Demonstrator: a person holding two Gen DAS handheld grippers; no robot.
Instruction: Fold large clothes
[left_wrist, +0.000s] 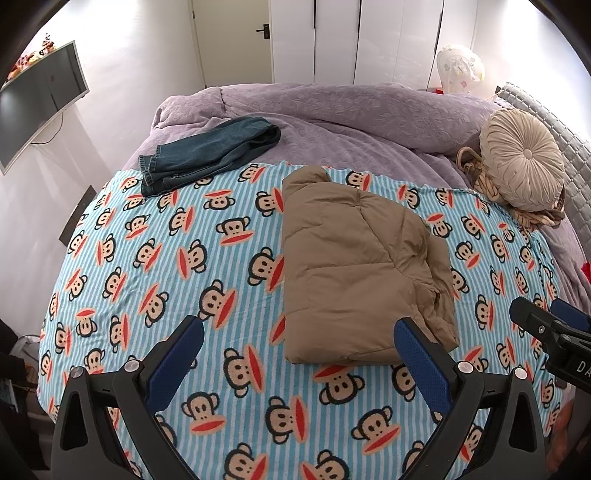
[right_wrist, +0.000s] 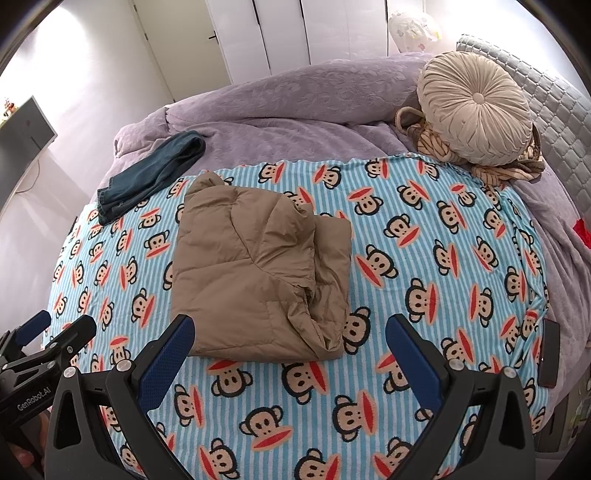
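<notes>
A tan puffer jacket (left_wrist: 354, 266) lies folded into a thick bundle on the blue striped monkey-print blanket (left_wrist: 184, 258); it also shows in the right wrist view (right_wrist: 258, 280). My left gripper (left_wrist: 299, 328) is open and empty, held above the blanket just in front of the jacket's near edge. My right gripper (right_wrist: 290, 325) is open and empty, also just in front of the jacket's near edge. The right gripper shows at the right edge of the left wrist view (left_wrist: 550, 325), and the left gripper shows at the left edge of the right wrist view (right_wrist: 48, 339).
Folded blue jeans (left_wrist: 210, 151) lie at the blanket's far left on a purple quilt (left_wrist: 332, 110). A round beige cushion (left_wrist: 521, 162) sits on a woven basket at far right. A dark phone (right_wrist: 548, 354) lies at the bed's right edge. A monitor (left_wrist: 37, 99) stands left.
</notes>
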